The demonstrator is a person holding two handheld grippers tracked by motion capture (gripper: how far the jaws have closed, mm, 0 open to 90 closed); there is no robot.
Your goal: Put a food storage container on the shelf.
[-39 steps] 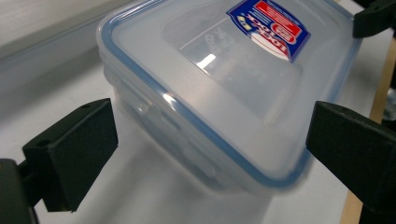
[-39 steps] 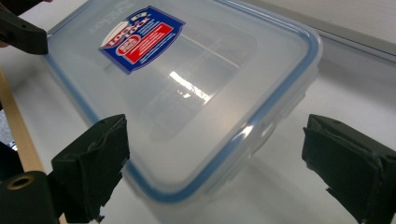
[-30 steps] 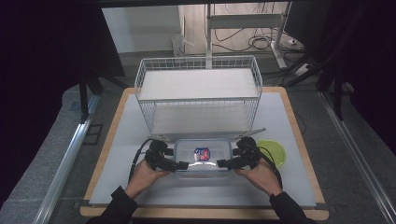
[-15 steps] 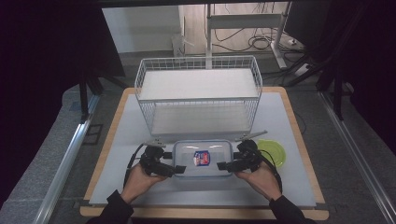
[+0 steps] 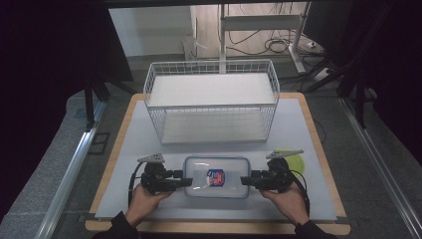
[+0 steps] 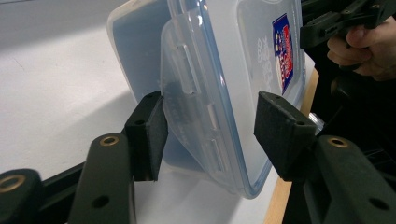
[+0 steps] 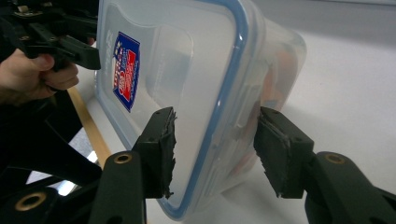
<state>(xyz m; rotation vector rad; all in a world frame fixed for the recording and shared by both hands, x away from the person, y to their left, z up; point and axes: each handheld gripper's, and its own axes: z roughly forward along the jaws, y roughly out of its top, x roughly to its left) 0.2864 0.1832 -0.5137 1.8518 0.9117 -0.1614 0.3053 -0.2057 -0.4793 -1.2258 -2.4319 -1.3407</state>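
Container (image 5: 216, 177) lies flat, long axis running between both grippers.

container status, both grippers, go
Left gripper and right gripper jaws just closing around opposite ends of lidded container, pads not yet clamped. Wire rack stands behind, nothing blocking.

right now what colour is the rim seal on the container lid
Blue, around the clear lid of the plastic container; clearest in the right gripper view.
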